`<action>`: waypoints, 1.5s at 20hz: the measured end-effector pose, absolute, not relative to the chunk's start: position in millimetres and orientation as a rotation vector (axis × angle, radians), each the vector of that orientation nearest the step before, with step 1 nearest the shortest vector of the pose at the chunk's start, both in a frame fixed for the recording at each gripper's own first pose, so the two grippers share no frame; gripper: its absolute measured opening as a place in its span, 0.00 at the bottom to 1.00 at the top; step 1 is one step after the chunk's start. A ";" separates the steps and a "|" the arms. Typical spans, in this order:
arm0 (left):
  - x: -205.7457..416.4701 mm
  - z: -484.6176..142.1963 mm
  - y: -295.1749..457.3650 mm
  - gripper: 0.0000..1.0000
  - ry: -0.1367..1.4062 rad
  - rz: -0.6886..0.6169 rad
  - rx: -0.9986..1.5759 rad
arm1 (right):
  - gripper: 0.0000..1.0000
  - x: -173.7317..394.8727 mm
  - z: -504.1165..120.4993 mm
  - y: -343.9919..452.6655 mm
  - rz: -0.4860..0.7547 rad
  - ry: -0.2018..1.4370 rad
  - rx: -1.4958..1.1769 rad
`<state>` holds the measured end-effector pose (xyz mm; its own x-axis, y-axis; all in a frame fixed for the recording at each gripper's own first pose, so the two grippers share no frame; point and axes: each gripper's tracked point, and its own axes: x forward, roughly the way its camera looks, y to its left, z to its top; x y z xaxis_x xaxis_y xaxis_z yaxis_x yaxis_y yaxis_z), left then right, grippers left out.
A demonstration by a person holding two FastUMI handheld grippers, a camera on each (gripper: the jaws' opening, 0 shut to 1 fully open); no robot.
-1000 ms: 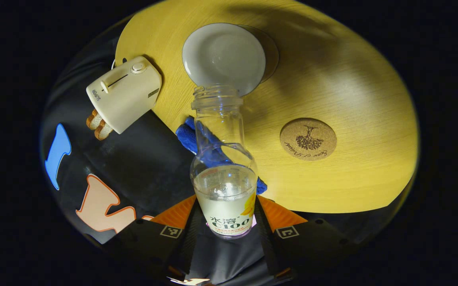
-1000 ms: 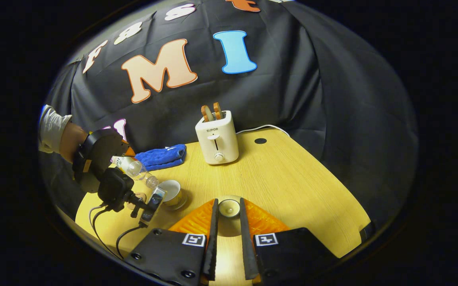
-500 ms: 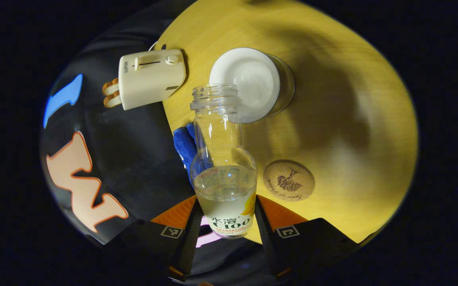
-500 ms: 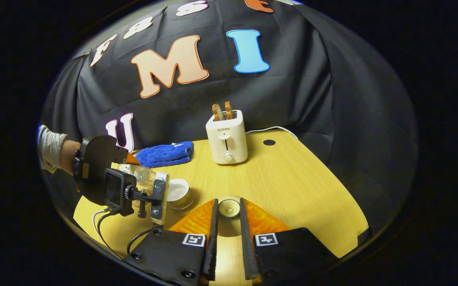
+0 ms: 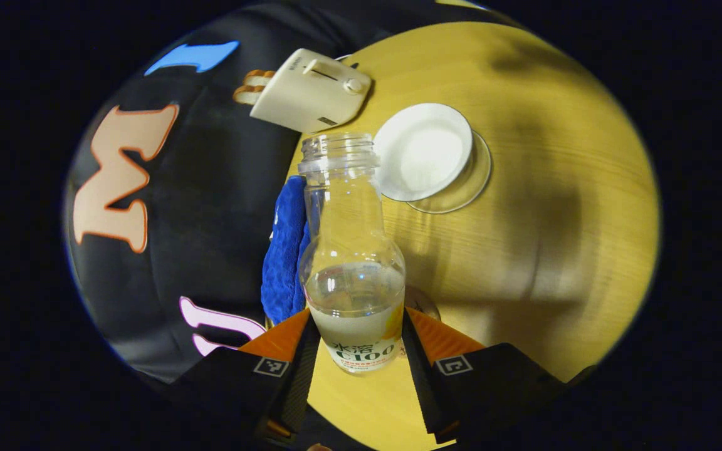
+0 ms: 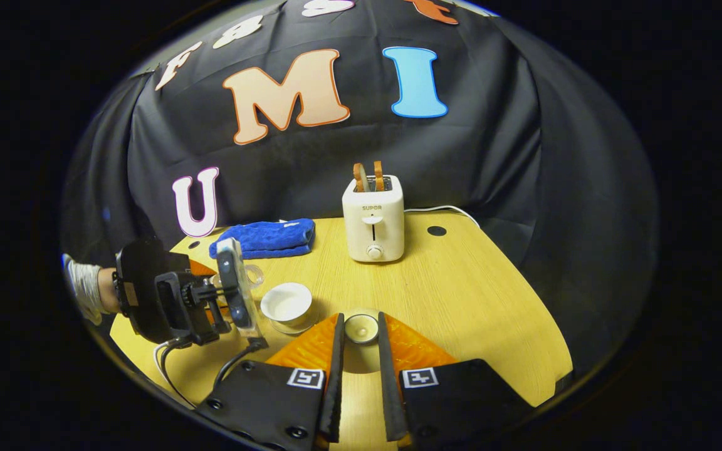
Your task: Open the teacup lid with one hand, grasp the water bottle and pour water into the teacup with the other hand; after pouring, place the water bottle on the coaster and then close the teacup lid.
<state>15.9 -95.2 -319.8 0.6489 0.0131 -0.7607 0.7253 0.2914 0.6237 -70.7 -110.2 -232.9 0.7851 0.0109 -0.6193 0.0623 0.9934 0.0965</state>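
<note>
Fingers of the left gripper [image 5: 356,351] pinch the clear plastic water bottle [image 5: 351,250] at its labelled lower body, one on each side, with its open neck pointing to 12 o'clock in the left gripper view and some water left in the bottom. Its long axis runs straight along the fingers. The white ceramic teacup [image 5: 422,150] sits uncovered on a clear glass saucer [image 5: 470,188] at about 1 o'clock from the bottle's mouth, beside it and not under it, so I judge the pouring finished and the bottle being brought upright. The coming move turns on the round cork coaster [image 5: 425,307]: a sliver of it peeps out just right of the bottle's base, at about 4 o'clock from the bottle's middle, close to the left fingers, so the bottle's base probably needs to go down and slightly right to land on it. In the right gripper view, the right gripper [image 6: 358,338] holds its fingers pressed on the small round teacup lid [image 6: 361,328], above the yellow wooden counter [image 6: 461,300]; the teacup [image 6: 286,302] lies at 10 o'clock from them, nearer this hand. Farther back stand a white toaster [image 6: 373,219] and a folded blue cloth [image 6: 264,238].
</note>
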 end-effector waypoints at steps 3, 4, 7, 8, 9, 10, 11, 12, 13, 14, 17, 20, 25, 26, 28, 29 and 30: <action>18.6 -316.3 -99.9 0.69 0.696 -0.466 0.999 | 0.29 -73.4 -233.1 -98.9 -0.022 0.683 0.097; 19.1 -315.2 -100.6 0.69 0.681 -0.444 0.930 | 0.29 -74.5 -231.6 -96.1 -0.019 0.685 0.088; 20.1 -312.7 -102.2 0.69 0.647 -0.390 0.723 | 0.31 -77.0 -229.8 -83.8 -0.010 0.694 0.068; 22.1 -310.7 -104.0 0.69 0.626 -0.384 0.669 | 0.31 -78.3 -229.4 -79.3 -0.006 0.699 0.064; 23.4 -308.6 -101.9 0.69 0.606 -0.370 0.630 | 0.31 -79.3 -229.6 -75.7 -0.004 0.703 0.056; 25.2 -306.5 -102.2 0.69 0.583 -0.370 0.598 | 0.31 -80.2 -229.1 -72.7 -0.001 0.708 0.048; 25.7 -304.7 -101.8 0.69 0.559 -0.368 0.563 | 0.31 -81.2 -228.9 -69.1 0.003 0.712 0.038; 25.6 -304.6 -101.7 0.69 0.547 -0.362 0.533 | 0.31 -81.5 -228.2 -65.2 0.007 0.716 0.027; 26.3 -304.4 -101.5 0.69 0.534 -0.364 0.501 | 0.31 -82.3 -227.7 -62.5 0.010 0.718 0.018; 25.7 -304.2 -98.6 0.69 0.530 -0.348 0.471 | 0.31 -82.5 -226.5 -59.2 0.014 0.720 0.011; 28.5 -304.2 -96.4 0.69 0.513 -0.327 0.357 | 0.31 -80.7 -224.3 -48.0 0.025 0.722 -0.001; 28.6 -311.4 -85.4 0.70 0.538 -0.295 0.281 | 0.31 -77.9 -221.2 -35.5 0.044 0.717 -0.016; 28.2 -310.1 -78.4 0.71 0.542 -0.283 0.236 | 0.31 -75.3 -222.2 -26.0 0.061 0.721 -0.026; 28.6 -310.9 -78.2 0.72 0.543 -0.281 0.232 | 0.31 -74.1 -222.1 -25.1 0.061 0.723 -0.020; 25.3 -310.8 -76.1 0.72 0.550 -0.278 0.226 | 0.33 -72.1 -220.2 -23.3 0.063 0.720 -0.014; 24.4 -311.5 -75.7 0.73 0.553 -0.278 0.225 | 0.31 -70.3 -220.2 -22.2 0.064 0.718 -0.013; 23.8 -311.4 -75.6 0.73 0.555 -0.277 0.225 | 0.31 -68.9 -219.6 -21.6 0.064 0.715 -0.013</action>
